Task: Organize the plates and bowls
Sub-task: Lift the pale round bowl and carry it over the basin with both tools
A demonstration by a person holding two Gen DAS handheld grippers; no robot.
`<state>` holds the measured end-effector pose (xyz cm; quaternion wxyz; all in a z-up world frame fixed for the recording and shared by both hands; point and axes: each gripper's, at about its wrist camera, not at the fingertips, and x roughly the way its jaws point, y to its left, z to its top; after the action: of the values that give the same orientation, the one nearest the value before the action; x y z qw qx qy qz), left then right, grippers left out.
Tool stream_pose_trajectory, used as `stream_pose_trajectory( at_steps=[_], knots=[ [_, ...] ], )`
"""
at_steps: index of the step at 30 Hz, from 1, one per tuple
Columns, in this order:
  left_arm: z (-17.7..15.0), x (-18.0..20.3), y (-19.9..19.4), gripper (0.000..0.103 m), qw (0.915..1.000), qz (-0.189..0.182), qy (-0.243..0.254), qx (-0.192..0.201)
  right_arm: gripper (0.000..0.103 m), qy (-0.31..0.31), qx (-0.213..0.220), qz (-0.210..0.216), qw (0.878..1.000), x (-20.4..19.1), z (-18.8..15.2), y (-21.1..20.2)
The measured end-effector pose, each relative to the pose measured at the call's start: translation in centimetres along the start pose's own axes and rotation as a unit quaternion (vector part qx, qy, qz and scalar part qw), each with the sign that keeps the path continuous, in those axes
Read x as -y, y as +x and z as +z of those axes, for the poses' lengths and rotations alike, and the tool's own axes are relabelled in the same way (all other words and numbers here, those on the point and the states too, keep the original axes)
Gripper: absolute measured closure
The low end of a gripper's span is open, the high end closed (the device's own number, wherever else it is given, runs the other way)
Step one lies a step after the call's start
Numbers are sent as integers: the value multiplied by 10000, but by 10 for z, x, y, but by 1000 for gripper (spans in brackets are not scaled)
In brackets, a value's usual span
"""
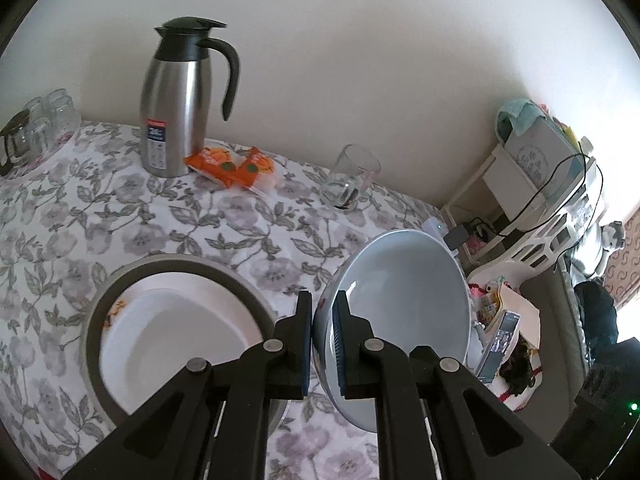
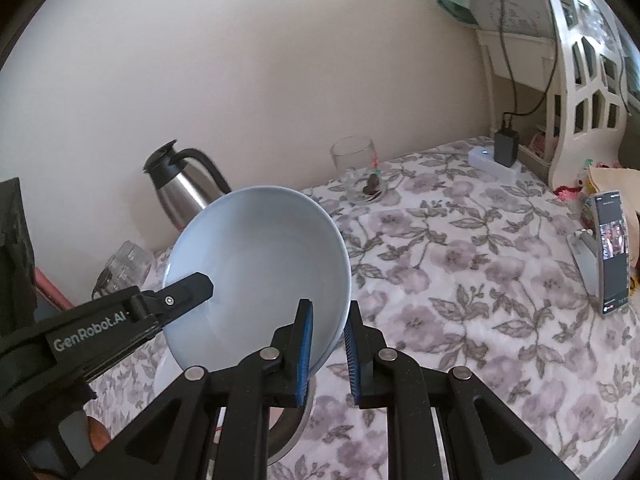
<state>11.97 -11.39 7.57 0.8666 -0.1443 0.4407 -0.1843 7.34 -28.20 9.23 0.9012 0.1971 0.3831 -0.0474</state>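
Both tools [image 1: 322,308] [image 2: 329,320] pinch the smooth, round blue bowl's [image 2: 260,264] rim.

Glossy bowl [image 2: 260,264] — brushed-steel carafe [image 1: 176,112]

The pale blue bowl [image 2: 260,264], tilted and held off the table, blocks the middle. Under it on the left, the grey-rimmed plate [image 1: 120,280] with a white dish [image 1: 168,336] inside takes that part of the flowered tablecloth [image 2: 460,280]. To the right the cloth is bare up to the phone on its stand [image 2: 612,252]. At the wall stand the steel jug [image 1: 180,100], the orange packets [image 1: 232,166] and the glass [image 1: 352,178]; before them is free cloth.
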Motion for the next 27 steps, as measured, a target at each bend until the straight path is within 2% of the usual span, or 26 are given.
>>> stream_pose_trajectory(
  at_steps=[5, 23, 27],
  knots=[
    [-6, -19, -16, 93, 9997, 52, -73, 233, 86, -270, -15, 18, 9996, -24, -8, 1],
    [-16, -91, -65, 93, 9953, 177, -668, 679, 86, -886, -249, 446, 9948, -92, -35, 11],
    [-20, -103, -70, 93, 9944, 153, -798, 675, 86, -1004, -253, 476, 9935, -101, -40, 9]
  ],
)
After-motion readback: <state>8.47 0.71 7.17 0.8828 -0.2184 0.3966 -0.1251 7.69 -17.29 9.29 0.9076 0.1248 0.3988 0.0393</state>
